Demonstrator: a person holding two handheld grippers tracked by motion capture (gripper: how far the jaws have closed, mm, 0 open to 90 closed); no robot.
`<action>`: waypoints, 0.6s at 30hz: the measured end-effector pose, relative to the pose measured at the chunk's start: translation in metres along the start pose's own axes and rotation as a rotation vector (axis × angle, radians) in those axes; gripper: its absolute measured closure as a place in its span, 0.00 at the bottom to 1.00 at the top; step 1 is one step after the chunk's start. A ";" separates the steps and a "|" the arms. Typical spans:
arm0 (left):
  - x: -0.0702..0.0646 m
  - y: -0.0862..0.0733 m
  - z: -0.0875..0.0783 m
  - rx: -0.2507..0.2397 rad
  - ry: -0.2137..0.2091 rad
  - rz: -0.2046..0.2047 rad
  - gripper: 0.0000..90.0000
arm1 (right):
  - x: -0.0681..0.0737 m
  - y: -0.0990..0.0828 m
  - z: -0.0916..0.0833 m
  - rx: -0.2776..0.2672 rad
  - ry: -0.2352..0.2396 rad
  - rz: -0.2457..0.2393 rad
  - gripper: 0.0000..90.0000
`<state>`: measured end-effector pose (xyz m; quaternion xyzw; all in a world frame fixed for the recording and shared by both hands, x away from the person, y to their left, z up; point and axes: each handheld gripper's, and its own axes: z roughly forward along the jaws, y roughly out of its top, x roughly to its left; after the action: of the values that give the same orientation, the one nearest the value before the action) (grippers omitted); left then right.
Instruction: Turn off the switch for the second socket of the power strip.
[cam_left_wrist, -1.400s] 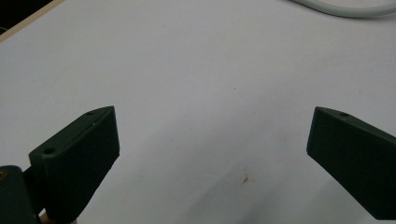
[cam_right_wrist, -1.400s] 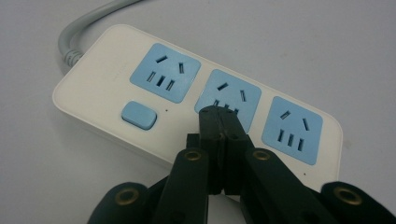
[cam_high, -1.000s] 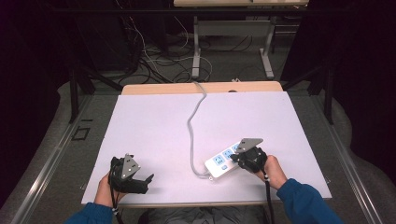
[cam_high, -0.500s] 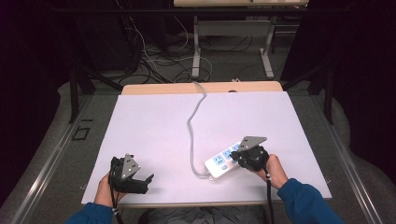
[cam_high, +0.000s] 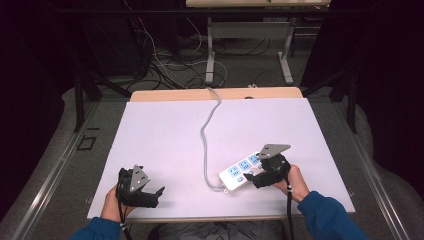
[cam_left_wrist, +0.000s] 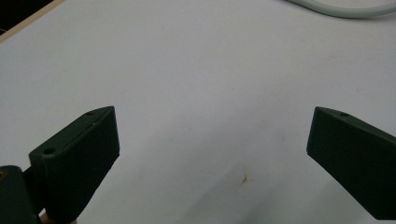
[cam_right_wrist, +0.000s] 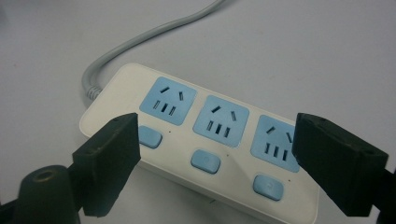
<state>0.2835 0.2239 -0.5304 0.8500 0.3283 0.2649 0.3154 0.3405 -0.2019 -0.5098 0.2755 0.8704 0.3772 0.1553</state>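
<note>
A white power strip (cam_high: 239, 173) with three blue sockets and blue switches lies flat on the white table cover (cam_high: 165, 140), near the front right. Its grey cable (cam_high: 204, 135) runs back over the far edge. My right gripper (cam_high: 255, 172) hovers over the strip's right end, held in a hand. In the right gripper view the open jaws straddle the power strip (cam_right_wrist: 205, 140) lengthwise without touching it, and the right gripper (cam_right_wrist: 217, 135) holds nothing. My left gripper (cam_high: 156, 196) rests at the front left, open. In its own view the left gripper (cam_left_wrist: 212, 126) faces bare cover.
A stretch of the cable (cam_left_wrist: 345, 9) crosses the top of the left gripper view. Beyond the table's wooden far edge (cam_high: 215, 94) stand a metal desk frame (cam_high: 247, 45) and tangled floor cables (cam_high: 170, 65). Dark curtains flank both sides.
</note>
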 end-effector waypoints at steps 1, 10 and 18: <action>0.000 0.000 0.000 0.001 -0.003 0.001 0.03 | -0.001 0.000 0.000 0.000 0.001 -0.004 0.16; 0.000 0.000 0.000 0.001 -0.004 0.001 0.03 | -0.003 0.000 -0.004 -0.020 0.008 0.016 0.03; 0.000 -0.001 0.000 0.005 -0.002 0.004 0.03 | -0.007 -0.002 -0.008 -0.031 0.013 0.028 0.00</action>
<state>0.2832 0.2245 -0.5304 0.8516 0.3271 0.2640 0.3131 0.3419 -0.2115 -0.5056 0.2829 0.8614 0.3949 0.1484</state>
